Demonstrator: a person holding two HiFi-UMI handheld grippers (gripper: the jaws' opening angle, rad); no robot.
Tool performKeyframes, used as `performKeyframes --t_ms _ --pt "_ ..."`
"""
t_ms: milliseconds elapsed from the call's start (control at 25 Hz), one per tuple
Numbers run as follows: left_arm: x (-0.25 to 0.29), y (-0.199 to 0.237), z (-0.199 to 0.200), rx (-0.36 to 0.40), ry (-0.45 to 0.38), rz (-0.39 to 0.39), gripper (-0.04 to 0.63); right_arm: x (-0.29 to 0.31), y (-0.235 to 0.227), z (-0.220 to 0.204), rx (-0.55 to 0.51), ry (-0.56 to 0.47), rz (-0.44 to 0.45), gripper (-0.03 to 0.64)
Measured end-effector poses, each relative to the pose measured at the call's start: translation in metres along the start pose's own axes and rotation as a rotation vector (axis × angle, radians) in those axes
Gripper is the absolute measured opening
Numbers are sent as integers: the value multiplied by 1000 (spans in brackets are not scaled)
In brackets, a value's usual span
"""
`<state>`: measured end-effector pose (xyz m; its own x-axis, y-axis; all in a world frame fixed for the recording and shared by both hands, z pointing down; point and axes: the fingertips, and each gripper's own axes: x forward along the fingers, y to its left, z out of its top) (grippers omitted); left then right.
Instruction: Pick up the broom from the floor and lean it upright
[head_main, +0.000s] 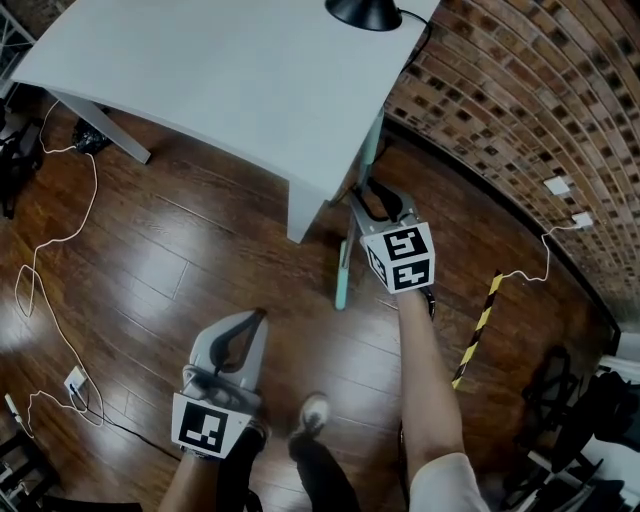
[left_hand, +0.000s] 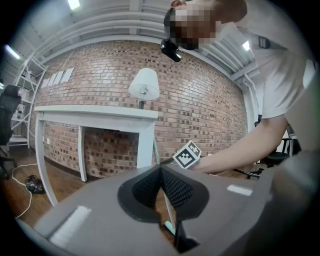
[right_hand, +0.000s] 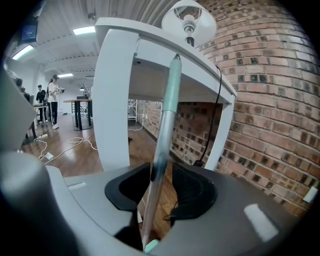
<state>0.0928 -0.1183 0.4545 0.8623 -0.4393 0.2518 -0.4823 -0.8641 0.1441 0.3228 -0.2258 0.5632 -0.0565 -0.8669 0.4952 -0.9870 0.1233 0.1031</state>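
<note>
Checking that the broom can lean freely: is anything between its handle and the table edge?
Nothing visible does. The broom handle passes between the right gripper's open fingers, and its top lies against the white table's edge.

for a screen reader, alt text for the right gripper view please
A broom handle stands between the open jaws of the right gripper, its top at the table edge. A lamp sits on top; brick wall at right.

1. One broom (head_main: 345, 268) here, centre of the head view
2. Two grippers: left gripper (head_main: 256, 318) lower left, right gripper (head_main: 362, 192) centre
3. One white table (head_main: 200, 70), upper left
4. One lamp (head_main: 364, 12), top edge
5. Two wall sockets (head_main: 557, 185), right side
</note>
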Motion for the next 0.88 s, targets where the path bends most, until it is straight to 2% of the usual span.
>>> performKeyframes --t_ms 240,400,440,680,880 --pt "-2 1 2 11 4 28 0 -18 5 -5 14 0 5 149" --pt "-1 -3 15 17 8 45 0 -52 8 3 -38 -23 -40 14" --pt "-1 -2 22 11 6 58 0 -63 10 7 -37 -33 -40 14" --pt "-1 -15 96 35 -54 88 0 -164 0 53 59 -131 -78 12" --pt "-8 -26 181 49 -118 106 0 -271 -20 134 70 -252 -162 12"
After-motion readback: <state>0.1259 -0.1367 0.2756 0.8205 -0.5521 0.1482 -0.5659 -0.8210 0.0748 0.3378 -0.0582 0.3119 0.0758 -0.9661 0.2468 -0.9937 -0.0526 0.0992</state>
